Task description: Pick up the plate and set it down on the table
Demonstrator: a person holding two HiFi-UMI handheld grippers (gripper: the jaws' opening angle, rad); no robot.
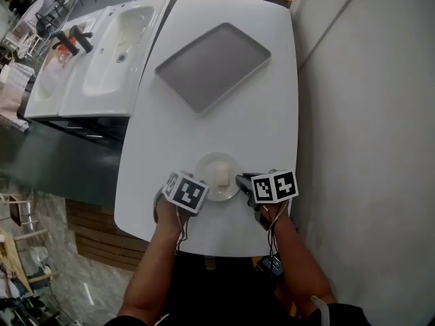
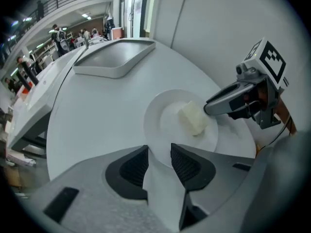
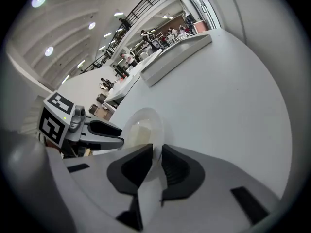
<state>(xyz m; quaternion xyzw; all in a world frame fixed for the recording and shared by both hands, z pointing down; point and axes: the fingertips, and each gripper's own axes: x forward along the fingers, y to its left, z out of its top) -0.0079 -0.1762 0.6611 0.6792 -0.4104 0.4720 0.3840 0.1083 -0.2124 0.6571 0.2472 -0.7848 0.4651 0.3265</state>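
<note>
A small white plate (image 1: 209, 166) rests on the white table (image 1: 258, 128) close to its near edge, with a pale block of food (image 1: 222, 176) on it. My left gripper (image 1: 202, 190) is at the plate's left rim and my right gripper (image 1: 239, 180) at its right rim. In the left gripper view the rim of the plate (image 2: 165, 125) lies between the left gripper's (image 2: 159, 160) jaws, which stand apart from it. In the right gripper view the thin rim of the plate (image 3: 146, 123) runs between the right gripper's (image 3: 157, 159) jaws, with a narrow gap showing.
A grey rectangular tray (image 1: 213, 65) lies at the table's far end. White sinks (image 1: 115, 46) stand to the left beyond the table edge, and a wall runs along the right. The table's front edge is just behind both grippers.
</note>
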